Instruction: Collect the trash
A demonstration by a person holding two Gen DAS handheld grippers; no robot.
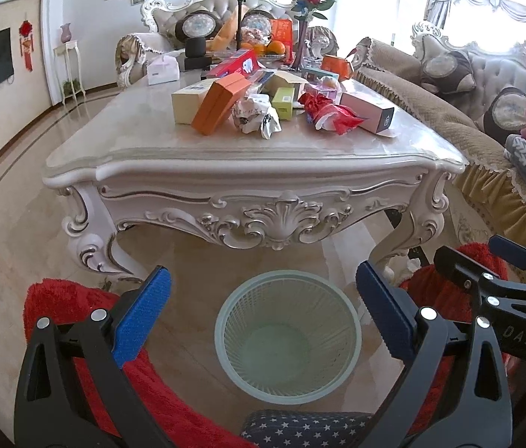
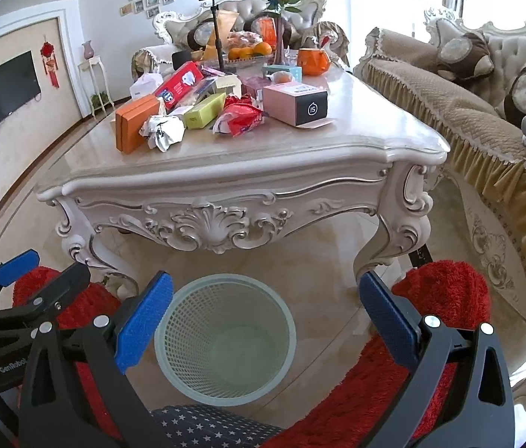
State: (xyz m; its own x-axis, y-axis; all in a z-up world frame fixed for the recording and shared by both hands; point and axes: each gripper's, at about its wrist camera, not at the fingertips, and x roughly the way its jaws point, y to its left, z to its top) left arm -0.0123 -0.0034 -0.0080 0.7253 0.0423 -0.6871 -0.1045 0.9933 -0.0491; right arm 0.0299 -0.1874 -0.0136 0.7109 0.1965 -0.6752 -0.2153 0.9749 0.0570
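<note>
A pale green mesh bin (image 1: pixel 248 321) (image 2: pixel 188 321) stands empty on the floor before the ornate white table (image 1: pixel 151 142) (image 2: pixel 300 149). On the tabletop lie a crumpled white wrapper (image 1: pixel 259 115) (image 2: pixel 162 130) and a red plastic wrapper (image 1: pixel 332 112) (image 2: pixel 240 115). Around them are an orange box (image 1: pixel 218 102) (image 2: pixel 134 123), a green box (image 1: pixel 283 102) (image 2: pixel 203 112) and a pink box (image 1: pixel 367 110) (image 2: pixel 294 102). My left gripper (image 1: pixel 263 313) (image 2: pixel 44 270) hangs open above the bin, holding nothing. Beside it, my right gripper (image 2: pixel 266 319) (image 1: pixel 483 257) is open too, with nothing in it.
A fringed beige sofa (image 2: pixel 468 119) runs along the table's right side. Further back on the table are a fruit bowl (image 2: pixel 250 52), a vase of roses (image 1: pixel 304 41) and a black phone stand (image 2: pixel 218 37). Red fluffy fabric (image 2: pixel 445 291) flanks the bin; star-print cloth (image 1: pixel 300 429) lies below.
</note>
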